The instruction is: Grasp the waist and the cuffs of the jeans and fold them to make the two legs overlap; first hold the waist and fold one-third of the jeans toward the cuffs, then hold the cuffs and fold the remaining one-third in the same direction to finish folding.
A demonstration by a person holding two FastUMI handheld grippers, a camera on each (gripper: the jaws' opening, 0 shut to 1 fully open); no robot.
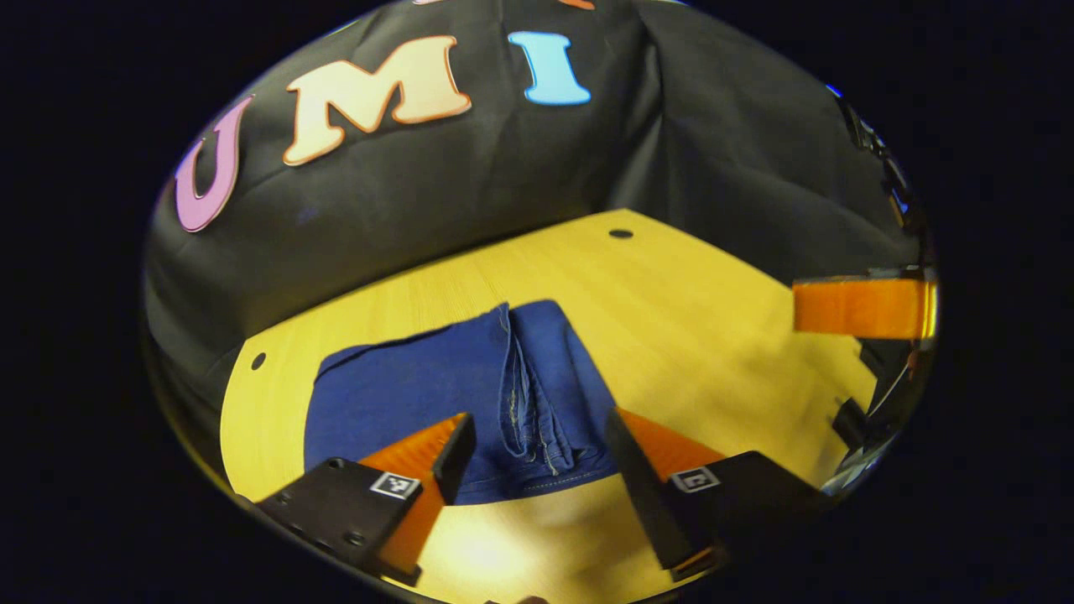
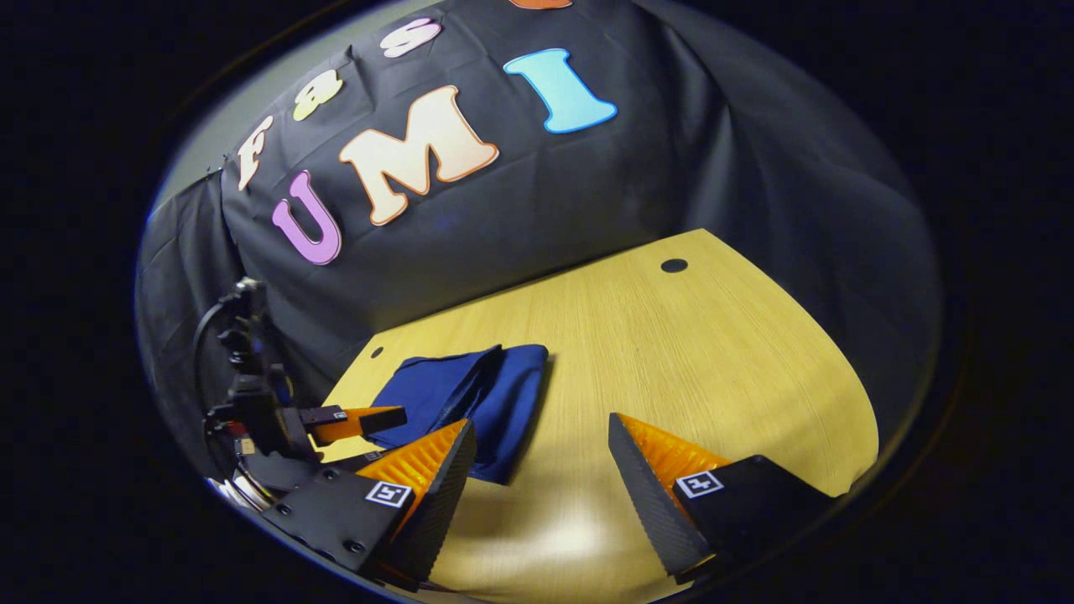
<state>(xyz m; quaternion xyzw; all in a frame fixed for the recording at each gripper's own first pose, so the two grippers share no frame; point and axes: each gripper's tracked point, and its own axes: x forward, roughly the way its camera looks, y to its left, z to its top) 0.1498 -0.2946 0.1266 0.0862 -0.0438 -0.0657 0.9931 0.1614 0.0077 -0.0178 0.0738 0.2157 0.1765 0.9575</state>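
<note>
Tabletop: pale yellow wood-grain tabletop (image 1: 688,335) with rounded corners and small dark holes near its far corners, backed by black cloth.
Jeans: dark blue denim jeans (image 1: 470,394), folded into a compact bundle, lying flat toward the tabletop's left side; in the left gripper view they sit at 12 o'clock just beyond the tongs, seams running down the middle.
Left tongs (image 1: 537,453): spread wide, nothing between the fingers, poised above the bundle's near edge.
Right tongs (image 2: 541,470): spread wide, holding nothing, over bare tabletop; the jeans (image 2: 478,394) lie at 11 o'clock.
</note>
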